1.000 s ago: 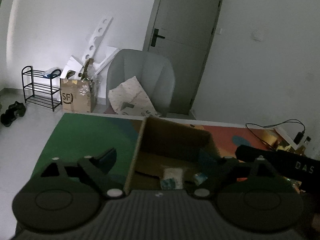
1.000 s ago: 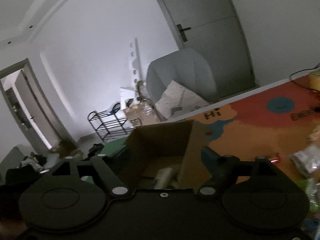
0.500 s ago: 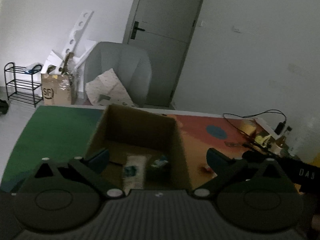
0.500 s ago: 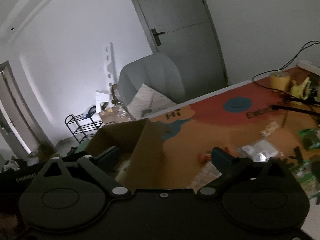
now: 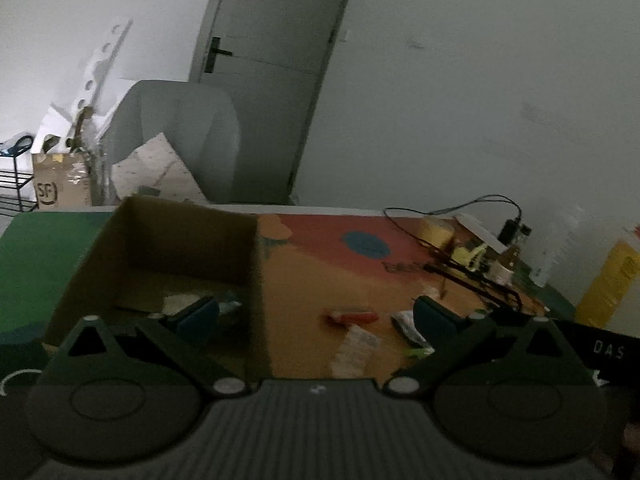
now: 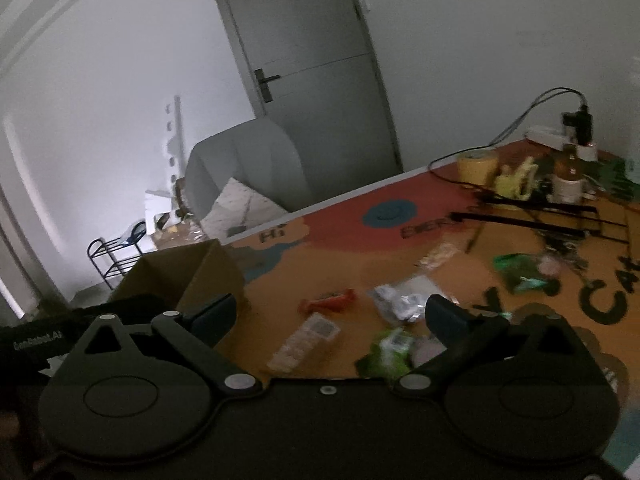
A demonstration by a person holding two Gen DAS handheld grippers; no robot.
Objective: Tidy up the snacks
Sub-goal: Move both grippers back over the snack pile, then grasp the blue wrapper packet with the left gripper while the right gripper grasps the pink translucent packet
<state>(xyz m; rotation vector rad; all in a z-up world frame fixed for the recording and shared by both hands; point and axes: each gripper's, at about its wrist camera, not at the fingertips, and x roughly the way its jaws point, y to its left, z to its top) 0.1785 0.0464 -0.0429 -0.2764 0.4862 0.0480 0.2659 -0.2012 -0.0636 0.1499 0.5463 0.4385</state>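
An open cardboard box (image 5: 168,256) stands on the left of the colourful mat (image 5: 312,280), with a few packets in its bottom. My left gripper (image 5: 314,312) is open and empty, its left finger over the box and its right finger over the mat. Ahead of it lie a red snack (image 5: 352,317) and a clear packet (image 5: 356,348). My right gripper (image 6: 330,314) is open and empty above the loose snacks: the red snack (image 6: 330,300), a clear tray pack (image 6: 304,340), a silver packet (image 6: 400,300) and a green packet (image 6: 388,352). The box (image 6: 180,276) sits at its left.
A second green packet (image 6: 520,276) and a small pale packet (image 6: 438,256) lie farther right. At the mat's far end stand a tape roll (image 6: 476,166), a bottle (image 6: 568,176), cables and a black wire rack (image 6: 560,216). A grey chair (image 5: 176,136) stands behind the table.
Both grippers have swung right, from facing the box to the mat with loose snacks. Both pairs of jaws have spread wider.
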